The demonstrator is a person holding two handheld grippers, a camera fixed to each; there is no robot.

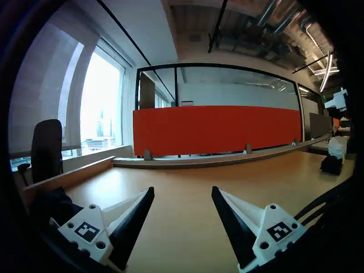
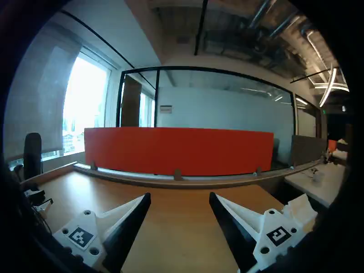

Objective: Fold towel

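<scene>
In the left gripper view my left gripper (image 1: 182,189) is open above a bare wooden desk (image 1: 191,182), with nothing between its white and black fingers (image 1: 132,214). A dark, cloth-like lump (image 1: 52,204) lies at the desk's near left corner, and I cannot tell whether it is the towel. My right gripper (image 2: 179,194) is also open and empty over the same kind of desk (image 2: 182,214). A white crumpled shape (image 2: 300,207) sits just beyond its right finger; what it is stays unclear.
A red divider panel (image 1: 214,129) runs along the desk's far edge, also seen as the red panel (image 2: 177,150). A black chair (image 1: 45,150) stands by the window at left. A dark object topped with white (image 1: 334,157) sits at far right. Black cables (image 1: 327,204) hang nearby.
</scene>
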